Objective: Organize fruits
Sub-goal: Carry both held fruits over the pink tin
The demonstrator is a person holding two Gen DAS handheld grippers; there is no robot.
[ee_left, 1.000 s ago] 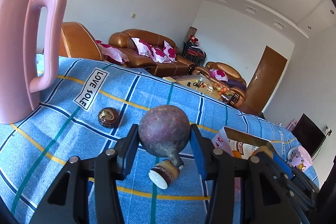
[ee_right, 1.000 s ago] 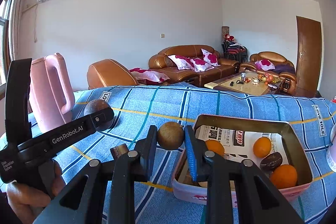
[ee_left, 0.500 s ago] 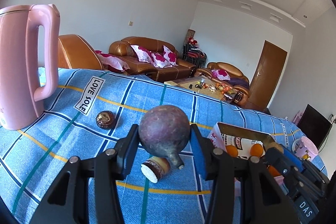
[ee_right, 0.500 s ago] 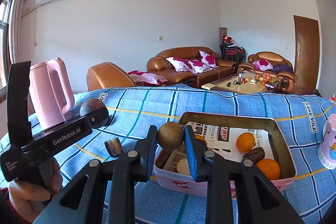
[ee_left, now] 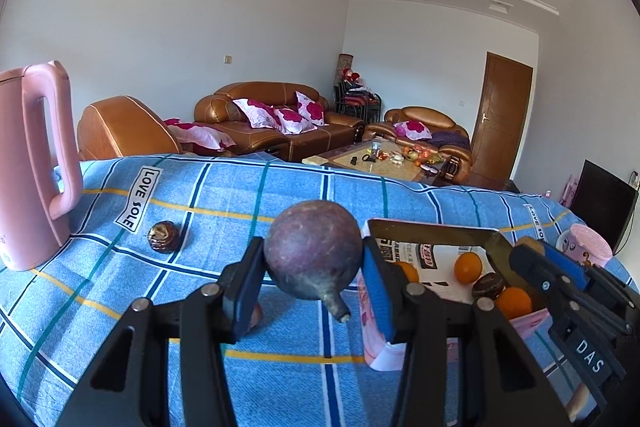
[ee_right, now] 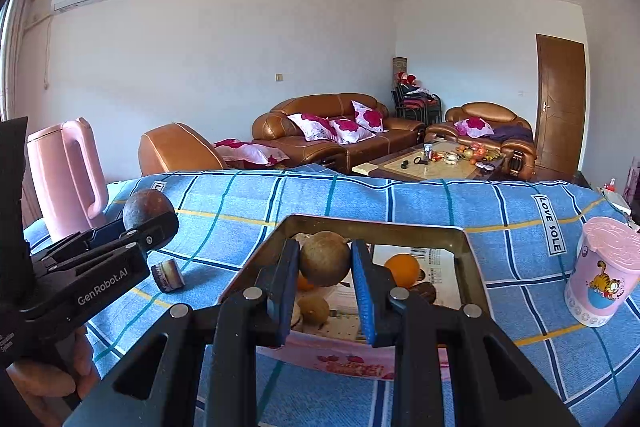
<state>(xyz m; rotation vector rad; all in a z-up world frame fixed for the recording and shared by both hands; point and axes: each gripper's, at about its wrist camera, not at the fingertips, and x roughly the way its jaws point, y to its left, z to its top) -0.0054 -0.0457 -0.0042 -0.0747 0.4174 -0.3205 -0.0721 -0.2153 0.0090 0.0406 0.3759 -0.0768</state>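
Claws both loaded — left claw (ee_left: 313,269) grips purple fruit (ee_left: 313,253), right claw (ee_right: 325,267) holds brown fruit (ee_right: 325,264) over box rim (ee_right: 372,223).

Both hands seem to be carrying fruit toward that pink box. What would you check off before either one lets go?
1. Right tool shut on the brown fruit: ok.
2. Brown fruit over the open box: ok.
3. Left tool shut on the purple fruit: ok.
4. Purple fruit over the box: not ok, it hangs beside the box's left wall.
5. Free room among the oranges inside: ok.
6. Loose fruit on the cloth gathered: not ok.
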